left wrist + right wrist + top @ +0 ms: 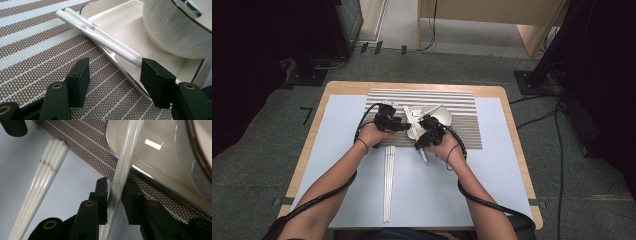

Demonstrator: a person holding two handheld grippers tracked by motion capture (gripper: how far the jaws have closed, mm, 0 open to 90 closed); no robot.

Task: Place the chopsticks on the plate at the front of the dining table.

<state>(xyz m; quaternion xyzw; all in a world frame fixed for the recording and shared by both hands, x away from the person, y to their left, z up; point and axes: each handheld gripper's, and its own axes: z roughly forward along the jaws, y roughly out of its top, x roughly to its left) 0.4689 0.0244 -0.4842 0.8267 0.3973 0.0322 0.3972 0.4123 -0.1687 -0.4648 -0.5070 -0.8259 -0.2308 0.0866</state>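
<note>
Holding one white chopstick (120,180), the right gripper (115,203) could let it slip. The left gripper (113,82) is narrow but holds nothing beside the plate (120,25).

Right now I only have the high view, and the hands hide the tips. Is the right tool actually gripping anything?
Observer: Yes. The right tool is shut on a white chopstick that leans across the rim of the plate.
Operator: And the left tool?
Observer: The left tool is open. The two white chopsticks resting on the plate rim end beside one jaw.
Operator: What about the long sticks on the mat?
Observer: They are four white chopsticks lying side by side, with a small printed pattern near one end.
</note>
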